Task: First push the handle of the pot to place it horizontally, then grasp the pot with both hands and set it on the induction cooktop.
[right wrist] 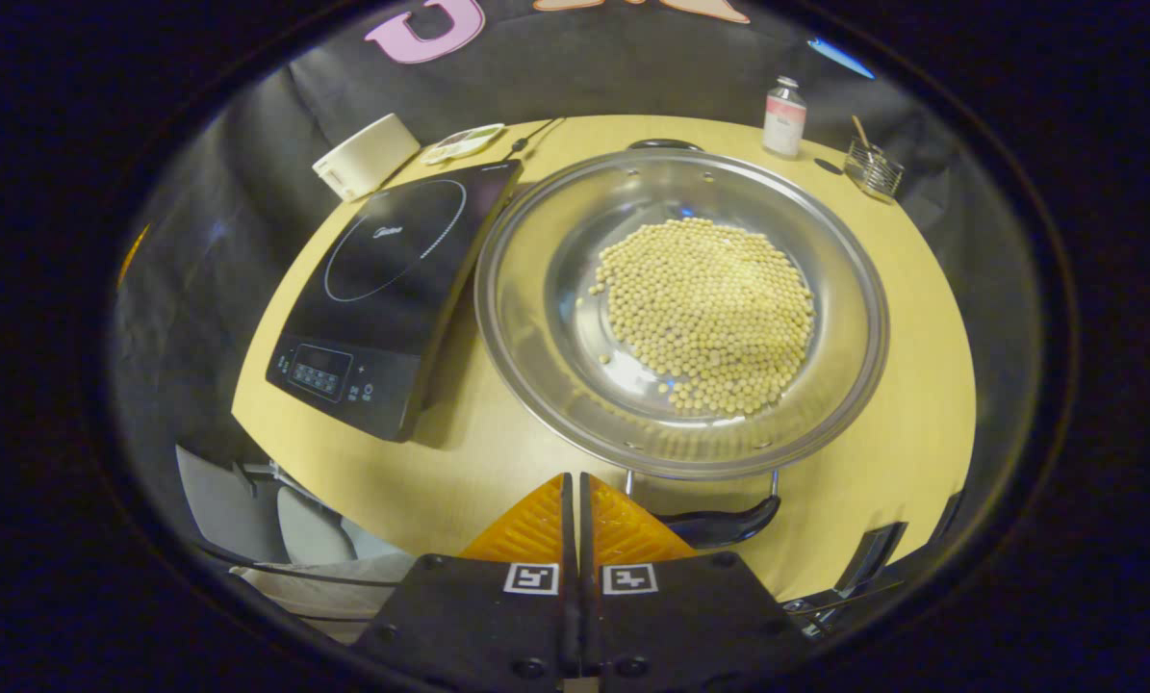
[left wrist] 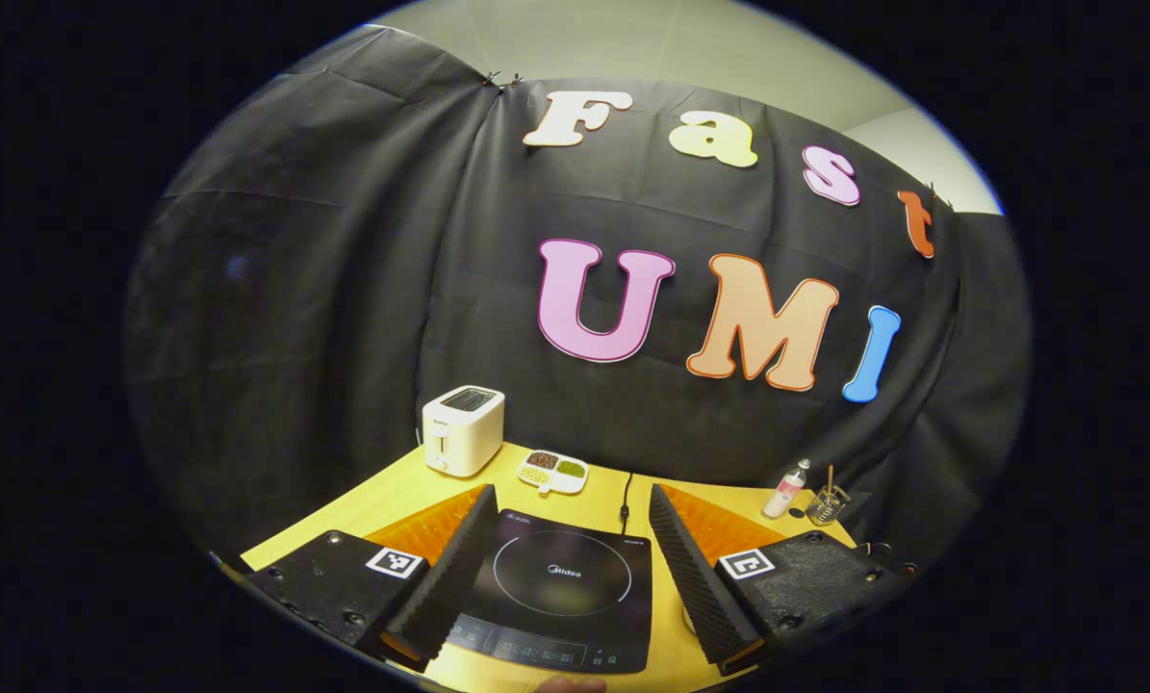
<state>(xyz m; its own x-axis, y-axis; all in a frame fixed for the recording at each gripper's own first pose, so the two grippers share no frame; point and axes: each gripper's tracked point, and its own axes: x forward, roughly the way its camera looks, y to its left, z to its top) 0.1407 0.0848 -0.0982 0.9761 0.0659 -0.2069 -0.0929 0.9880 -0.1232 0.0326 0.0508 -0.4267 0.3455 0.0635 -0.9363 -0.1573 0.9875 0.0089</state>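
Left gripper view
Left tongs (left wrist: 565, 553): fingers spread wide apart, gripping nothing, hovering above the near part of the induction cooktop (left wrist: 560, 587).
Induction cooktop: flat on the worktop (left wrist: 382, 491), control strip at its near edge; cable (left wrist: 625, 500) runs from its far edge.
Toaster (left wrist: 463, 430): upright at the far left of the worktop.
Sectioned dish (left wrist: 553, 472): just right of the toaster, holding dark, pale and green grains.
Bottle (left wrist: 786, 489) and glass holder (left wrist: 828, 502): far right, near each other.

Right gripper view
Right tongs (right wrist: 578, 525): fingers closed together with nothing between them, tips just left of the near handle (right wrist: 719, 525) of the pot (right wrist: 536, 318).
Pot: wide, shallow, on the worktop (right wrist: 902, 366) beside the induction cooktop (right wrist: 392, 279), rim almost at its edge; not on it.
Beans (right wrist: 709, 313): pale heap inside the pot.
Far handle (right wrist: 666, 144): at the opposite rim.
Bottle (right wrist: 784, 117), glass holder (right wrist: 873, 168): beyond the pot.
Toaster (right wrist: 368, 156): beyond the cooktop.
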